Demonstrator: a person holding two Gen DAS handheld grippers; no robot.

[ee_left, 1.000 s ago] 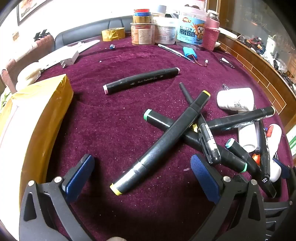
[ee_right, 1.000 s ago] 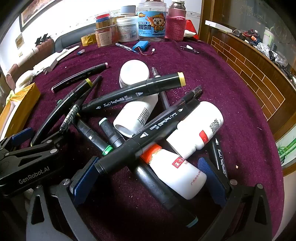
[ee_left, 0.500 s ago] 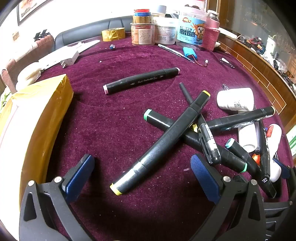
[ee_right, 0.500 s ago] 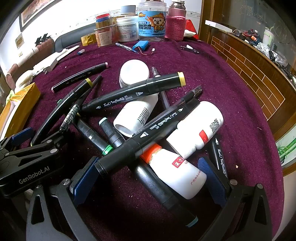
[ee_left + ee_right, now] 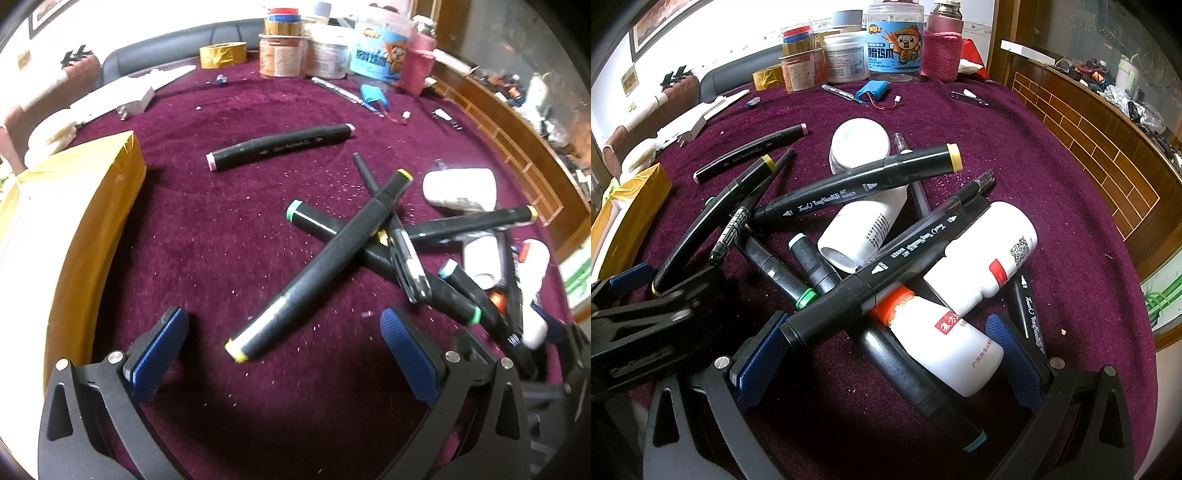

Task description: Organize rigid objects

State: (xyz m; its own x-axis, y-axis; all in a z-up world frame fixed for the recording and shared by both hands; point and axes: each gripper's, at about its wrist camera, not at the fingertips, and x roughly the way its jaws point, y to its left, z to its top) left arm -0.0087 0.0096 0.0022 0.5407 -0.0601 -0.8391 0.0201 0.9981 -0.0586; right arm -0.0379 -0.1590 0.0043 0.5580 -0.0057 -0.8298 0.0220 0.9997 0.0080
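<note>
Because the markers and bottles lie criss-crossed in one heap on the purple-clothed bench point(image 5: 1071, 177), almost any pick here risks disturbing its neighbours. The left gripper point(image 5: 284, 343) hangs low with its fingers wide apart and nothing between them but the near end of the yellow-capped marker point(image 5: 321, 277), whose far end rests across a green-capped marker point(image 5: 369, 251) and a thin pen point(image 5: 406, 254). If the fingers close near that low tip, the long body would likely pivot, sweep the pen aside or slip from the pads.

The right gripper point(image 5: 890, 339) also stands open, straddling the thick of the pile: a large black marker point(image 5: 886, 284) runs over an orange-capped white bottle point(image 5: 945, 339), with a second white bottle point(image 5: 990, 254) leaning just beside it. Closing here could pinch two things at once, or squeeze the round bottle so it rolls out and carries markers with it.

The lone pink-capped marker point(image 5: 280, 146) lies well apart from the heap, and looks the safer first pick. A yellow box point(image 5: 74, 221) sits at the left, close enough for a swinging marker to knock against it.
</note>
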